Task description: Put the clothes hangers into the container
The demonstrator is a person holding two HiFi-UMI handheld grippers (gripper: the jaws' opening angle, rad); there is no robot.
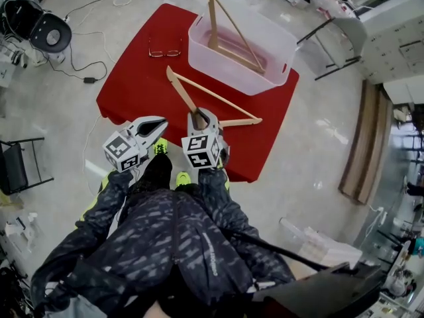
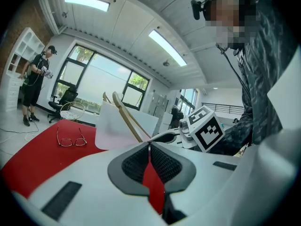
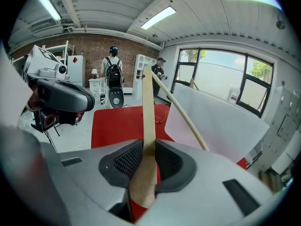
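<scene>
Our right gripper (image 1: 201,118) pinched a pale wooden triangular hanger (image 1: 212,95) short of the translucent white plastic container (image 1: 238,78) already holding another hanger (image 1: 213,22), while our left gripper (image 1: 159,123) was pressed together, empty.

Specs (image 1: 165,48) on red tbl (image 1: 129,95), near its edge.
</scene>
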